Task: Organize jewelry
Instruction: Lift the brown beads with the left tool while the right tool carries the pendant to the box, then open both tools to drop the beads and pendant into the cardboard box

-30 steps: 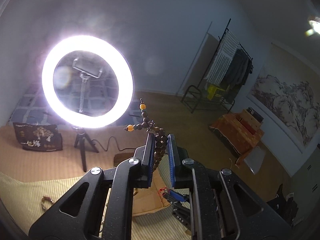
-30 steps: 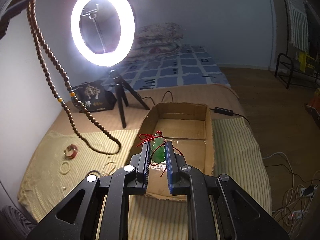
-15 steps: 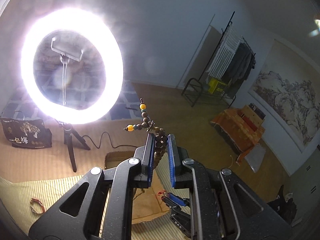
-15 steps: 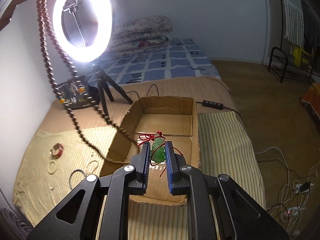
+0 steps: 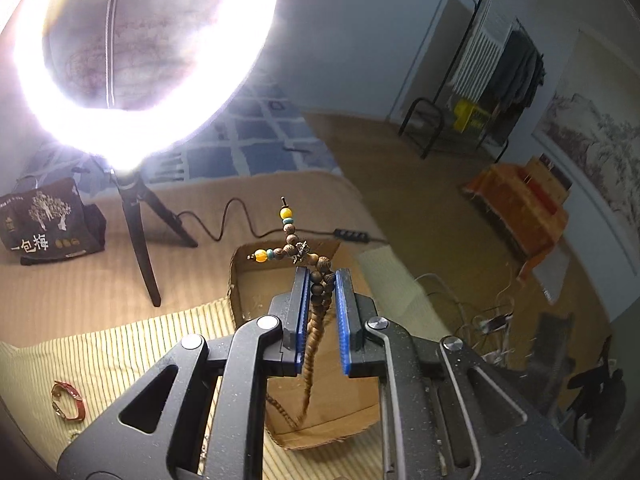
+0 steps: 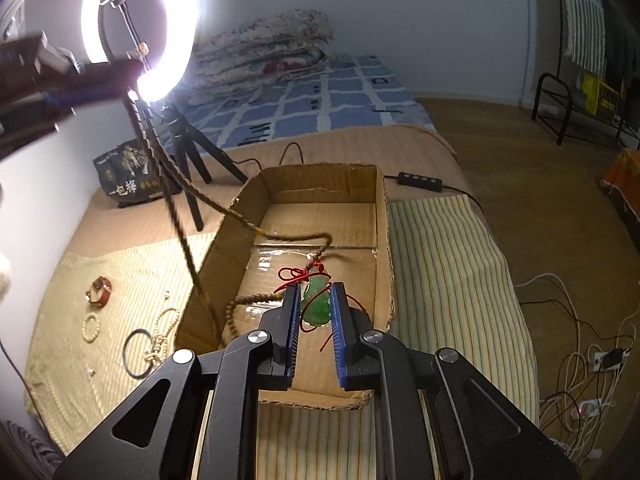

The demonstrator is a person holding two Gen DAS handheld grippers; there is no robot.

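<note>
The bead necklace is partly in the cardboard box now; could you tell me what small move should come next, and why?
Probably lower the left gripper further: it is shut on the bead necklace, whose lower loop already lies in the cardboard box while the rest hangs outside.

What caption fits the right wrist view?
Right gripper holds a green pendant over the cardboard box as a bead necklace trails in.
</note>
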